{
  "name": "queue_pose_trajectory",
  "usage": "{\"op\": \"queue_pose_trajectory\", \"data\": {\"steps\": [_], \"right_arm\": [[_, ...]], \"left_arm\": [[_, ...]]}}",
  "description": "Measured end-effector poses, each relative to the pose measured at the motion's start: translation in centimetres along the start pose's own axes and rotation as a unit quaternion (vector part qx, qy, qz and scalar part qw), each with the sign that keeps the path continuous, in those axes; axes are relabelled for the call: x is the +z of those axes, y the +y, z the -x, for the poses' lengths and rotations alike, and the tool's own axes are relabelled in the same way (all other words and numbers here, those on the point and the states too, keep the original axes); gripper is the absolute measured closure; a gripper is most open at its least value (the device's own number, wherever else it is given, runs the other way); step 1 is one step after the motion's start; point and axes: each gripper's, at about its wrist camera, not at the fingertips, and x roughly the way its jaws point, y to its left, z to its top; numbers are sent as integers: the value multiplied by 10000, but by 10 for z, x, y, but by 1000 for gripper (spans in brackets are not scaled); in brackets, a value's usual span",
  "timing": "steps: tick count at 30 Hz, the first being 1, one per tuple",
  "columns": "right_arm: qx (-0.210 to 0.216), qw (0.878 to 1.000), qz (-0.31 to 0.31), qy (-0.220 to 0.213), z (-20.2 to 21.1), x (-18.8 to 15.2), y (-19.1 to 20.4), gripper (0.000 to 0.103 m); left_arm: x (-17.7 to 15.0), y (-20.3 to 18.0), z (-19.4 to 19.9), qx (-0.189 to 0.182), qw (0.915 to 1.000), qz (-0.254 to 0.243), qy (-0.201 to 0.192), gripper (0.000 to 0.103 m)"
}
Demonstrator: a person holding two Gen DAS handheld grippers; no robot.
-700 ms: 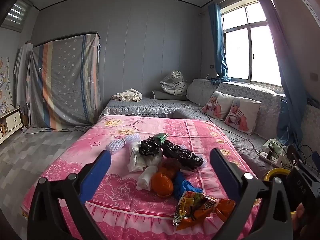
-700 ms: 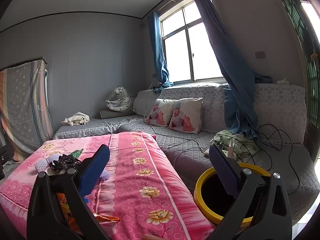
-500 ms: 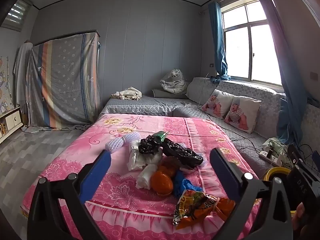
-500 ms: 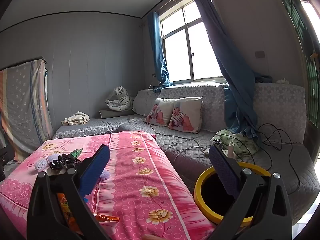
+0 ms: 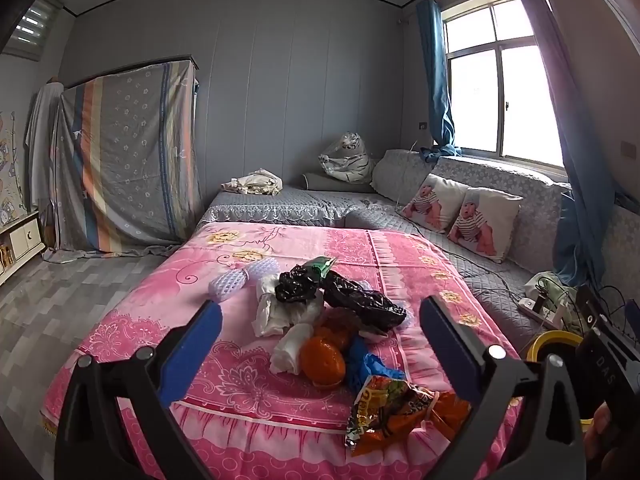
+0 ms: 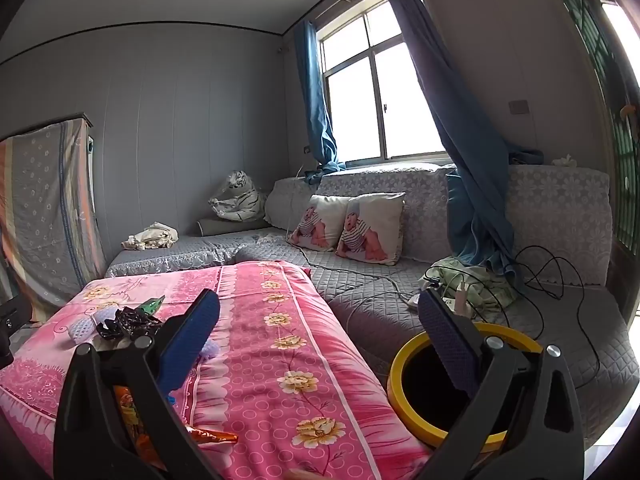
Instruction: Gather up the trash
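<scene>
Grippers left (image 5: 320, 320), right (image 6: 318, 318) open above trash pile (image 5: 332, 320)

A heap of litter lies on the pink floral bedspread (image 5: 132, 320). At its far end sit two pale mesh foam fruit sleeves (image 5: 228, 284) and a green foil wrapper (image 5: 320, 267). Two crumpled black plastic bags (image 5: 362, 300) drape over wadded white tissue paper (image 5: 280, 312). Nearer lie a round orange peel (image 5: 322, 362), touching a crumpled blue plastic glove (image 5: 366, 364), and closest to the edge a crinkled orange-and-green snack packet (image 5: 396, 408). A round yellow-rimmed bin (image 6: 404, 372) with a dark interior stands upright just beside the bed's right side.
</scene>
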Motion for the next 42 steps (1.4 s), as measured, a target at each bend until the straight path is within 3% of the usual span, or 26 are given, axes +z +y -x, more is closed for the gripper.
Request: {"op": "queue_pose_trajectory", "data": {"steps": [42], "right_arm": [[-18,10000,-13,12,-1,0,3,8]], "left_arm": [[2,2,0,-9,10000,-8,16,7]]}}
